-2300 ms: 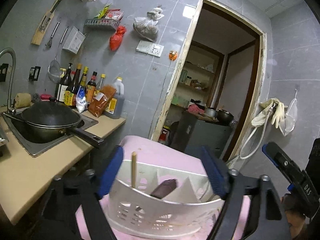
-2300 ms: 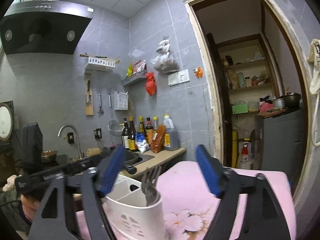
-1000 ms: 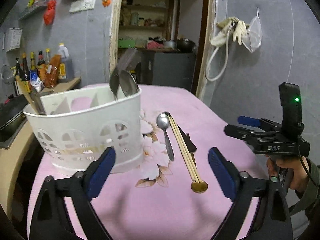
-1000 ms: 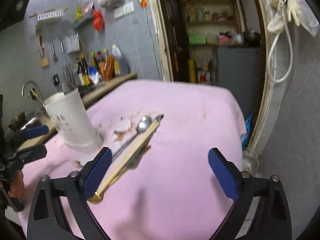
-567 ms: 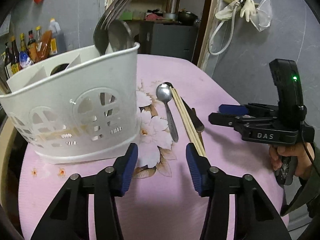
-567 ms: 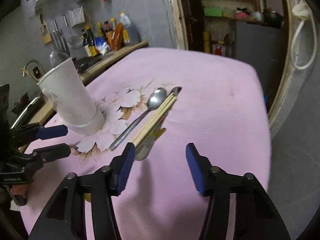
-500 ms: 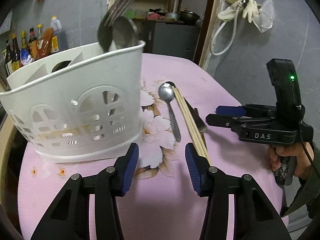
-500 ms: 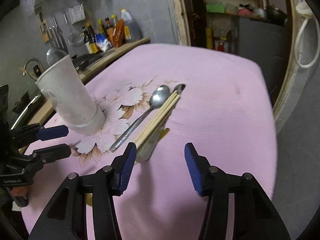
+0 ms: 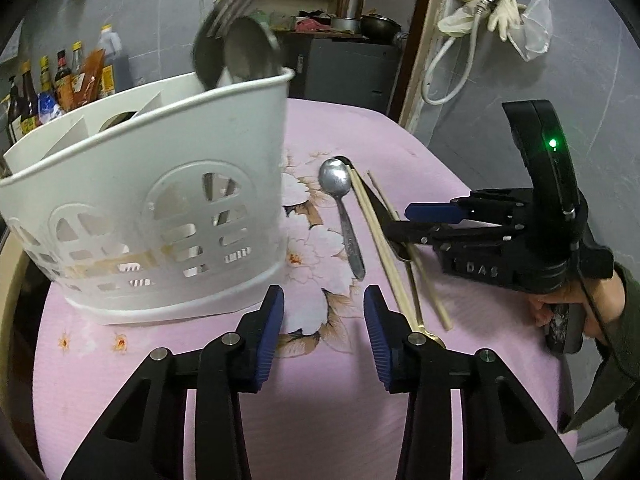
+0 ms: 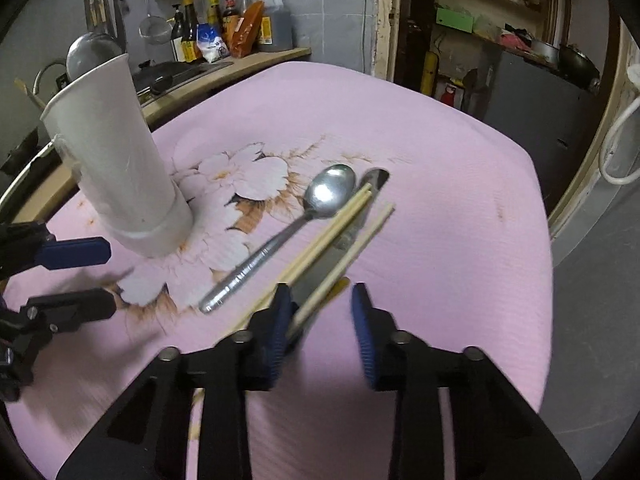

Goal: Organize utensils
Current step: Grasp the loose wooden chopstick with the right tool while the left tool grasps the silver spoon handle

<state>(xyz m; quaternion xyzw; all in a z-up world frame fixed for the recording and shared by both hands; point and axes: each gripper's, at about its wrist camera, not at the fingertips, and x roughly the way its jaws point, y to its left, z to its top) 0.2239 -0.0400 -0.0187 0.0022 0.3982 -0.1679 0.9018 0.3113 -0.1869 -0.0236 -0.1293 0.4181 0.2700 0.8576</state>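
Note:
A white utensil caddy (image 9: pixel 160 208) stands on the pink tablecloth (image 9: pixel 320 400) with a fork and spoons (image 9: pixel 240 48) sticking up from it. It also shows in the right wrist view (image 10: pixel 116 152). A steel spoon (image 10: pixel 288 232), wooden chopsticks (image 10: pixel 332 232) and a dark knife (image 10: pixel 372 178) lie side by side on the cloth. My right gripper (image 10: pixel 320 320) is open, low over the near ends of the chopsticks. One chopstick (image 10: pixel 352 248) lies askew by its left finger. My left gripper (image 9: pixel 324 320) is open and empty, in front of the caddy.
A kitchen counter with a sink, a pan and sauce bottles (image 10: pixel 232 28) runs behind the table. A doorway with shelves and a dark cabinet (image 10: pixel 520 92) is at the back right. The table's right edge (image 10: pixel 548 264) drops off near a grey wall.
Both grippers came down from over the caddy to the table and narrowed their jaws. The right gripper moved in onto the chopsticks, and one chopstick has shifted away from the pair.

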